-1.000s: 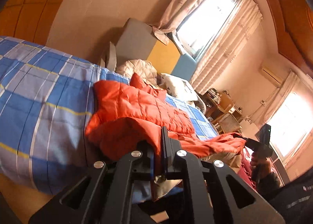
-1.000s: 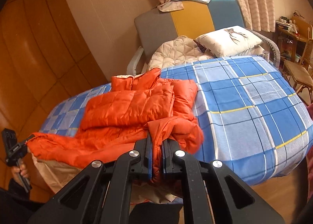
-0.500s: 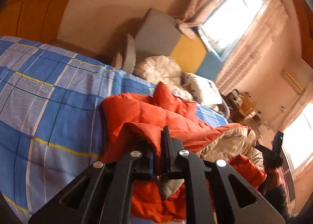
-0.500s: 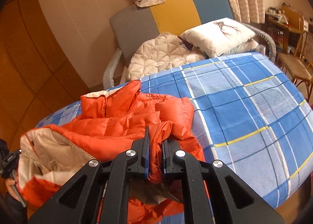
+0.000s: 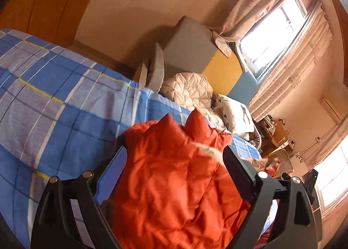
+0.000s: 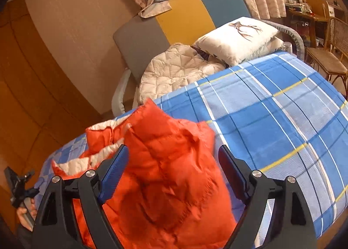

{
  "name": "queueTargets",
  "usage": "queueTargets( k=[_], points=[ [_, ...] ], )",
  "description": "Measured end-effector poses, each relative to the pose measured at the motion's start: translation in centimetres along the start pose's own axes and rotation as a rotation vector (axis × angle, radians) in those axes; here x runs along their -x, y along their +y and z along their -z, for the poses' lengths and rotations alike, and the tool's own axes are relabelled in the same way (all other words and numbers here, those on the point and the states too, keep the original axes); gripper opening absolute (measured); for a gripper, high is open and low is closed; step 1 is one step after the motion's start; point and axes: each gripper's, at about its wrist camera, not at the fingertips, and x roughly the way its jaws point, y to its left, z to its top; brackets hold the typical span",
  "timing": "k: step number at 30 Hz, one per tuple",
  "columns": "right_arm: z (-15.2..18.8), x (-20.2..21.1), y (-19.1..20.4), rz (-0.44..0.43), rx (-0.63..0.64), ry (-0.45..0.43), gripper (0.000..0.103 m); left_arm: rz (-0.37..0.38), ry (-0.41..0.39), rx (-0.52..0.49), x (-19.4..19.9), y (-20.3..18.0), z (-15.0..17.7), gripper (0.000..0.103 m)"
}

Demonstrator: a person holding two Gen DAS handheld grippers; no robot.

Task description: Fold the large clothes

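While jaws open, orange jacket [image 5: 174, 183] between both grippers' fingers [image 6: 114, 173].

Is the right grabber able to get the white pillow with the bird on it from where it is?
Probably not yet. The right gripper, jaws opening, sits over the orange jacket at the near bed edge, while the pillow lies at the far end across the blue checked bedspread.

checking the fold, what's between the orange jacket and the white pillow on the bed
A cream quilted blanket, bunched between the orange jacket and the white pillow; clearest in the right wrist view.
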Motion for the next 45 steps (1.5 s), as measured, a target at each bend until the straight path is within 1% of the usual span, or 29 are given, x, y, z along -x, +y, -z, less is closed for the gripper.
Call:
queueTargets(
  k=[2, 4, 6, 8, 9, 10, 11, 12, 13, 14, 15, 16, 19, 26, 30, 31, 32, 33, 34, 35, 36, 37, 39, 41, 43, 45],
  points=[
    [1.3, 0.3, -1.2, 0.017, -0.007, 0.017, 0.084, -0.012, 0.025, -0.005, 0.0, 1.1, 1.2, 0.089],
    [3.0, 0.5, -2.7, 0.026, -0.029, 0.045, 0.084, -0.011, 0.064, 0.005, 0.0, 2.6, 3.1, 0.088],
    [4.8, 0.3, -4.0, 0.027, -0.053, 0.082, 0.084, 0.017, 0.098, 0.025, -0.1, 3.7, 4.9, 0.086],
    [6.3, -0.2, -4.9, 0.036, -0.067, 0.112, 0.084, 0.041, 0.132, 0.04, -0.7, 4.3, 6.5, 0.08],
    [6.8, -0.5, -5.2, 0.027, -0.076, 0.121, 0.084, 0.059, 0.154, 0.048, -1.1, 4.5, 7.1, 0.069],
    [7.2, -0.8, -5.4, 0.021, -0.09, 0.128, 0.081, 0.079, 0.169, 0.052, -1.5, 4.6, 7.7, 0.052],
    [7.4, -1.2, -5.6, 0.01, -0.104, 0.132, 0.076, 0.091, 0.178, 0.051, -1.7, 4.5, 8.1, 0.044],
    [7.6, -1.5, -5.4, -0.013, -0.11, 0.138, 0.056, 0.103, 0.178, 0.046, -1.8, 4.2, 8.4, 0.03],
    [7.6, -1.7, -5.3, -0.039, -0.121, 0.149, 0.044, 0.108, 0.173, 0.037, -1.6, 4.0, 8.5, 0.018],
    [7.6, -1.7, -4.9, -0.04, -0.117, 0.155, 0.037, 0.107, 0.166, 0.029, -1.4, 3.7, 8.6, 0.015],
    [7.6, -1.5, -4.5, -0.043, -0.099, 0.152, 0.026, 0.11, 0.158, 0.026, -1.0, 3.5, 8.6, 0.011],
    [7.5, -1.2, -4.1, -0.045, -0.089, 0.15, 0.019, 0.113, 0.147, 0.021, -0.4, 3.3, 8.6, 0.008],
    [7.6, 0.7, -3.4, -0.056, -0.067, 0.135, 0.01, 0.115, 0.13, 0.007, 1.3, 2.9, 8.9, 0.006],
    [9.3, 6.6, -2.5, -0.074, -0.001, 0.126, 0.008, 0.135, 0.107, -0.014, 6.8, 2.1, 11.3, 0.005],
    [11.1, 9.8, -2.7, -0.069, 0.029, 0.147, 0.007, 0.141, 0.124, -0.003, 10.1, 2.0, 13.6, 0.005],
    [11.7, 10.5, -2.8, -0.06, 0.043, 0.159, 0.008, 0.134, 0.13, -0.002, 10.5, 2.1, 14.1, 0.007],
    [12.2, 11.1, -2.9, -0.048, 0.059, 0.168, 0.008, 0.118, 0.139, -0.009, 10.9, 2.1, 14.6, 0.008],
    [12.5, 11.4, -2.9, -0.036, 0.072, 0.174, 0.009, 0.097, 0.143, -0.032, 11.3, 1.9, 15.0, 0.013],
    [12.7, 11.7, -2.9, -0.023, 0.093, 0.176, 0.012, 0.068, 0.131, -0.043, 11.8, 1.8, 15.1, 0.028],
    [12.8, 11.9, -2.8, -0.011, 0.112, 0.172, 0.015, 0.029, 0.12, -0.064, 12.1, 1.7, 15.0, 0.042],
    [12.7, 11.8, -2.6, 0.011, 0.135, 0.165, 0.025, 0.026, 0.115, -0.074, 12.2, 1.6, 14.7, 0.059],
    [12.3, 11.7, -2.4, 0.037, 0.155, 0.152, 0.042, 0.018, 0.087, -0.081, 12.5, 1.5, 14.2, 0.065],
    [11.3, 11.5, -2.1, 0.068, 0.17, 0.109, 0.066, -0.007, 0.077, -0.126, 12.2, 1.2, 13.1, 0.068],
    [10.2, 11.0, -1.3, 0.068, 0.196, 0.076, 0.067, -0.023, 0.072, -0.17, 11.6, 0.7, 12.3, 0.07],
    [9.2, 9.8, -0.3, 0.065, 0.232, 0.069, 0.079, -0.026, 0.083, -0.184, 10.6, 0.4, 11.6, 0.07],
    [8.2, 8.1, 0.9, 0.072, 0.283, 0.07, 0.079, -0.022, 0.091, -0.213, 9.4, -0.2, 11.0, 0.07]
  ],
)
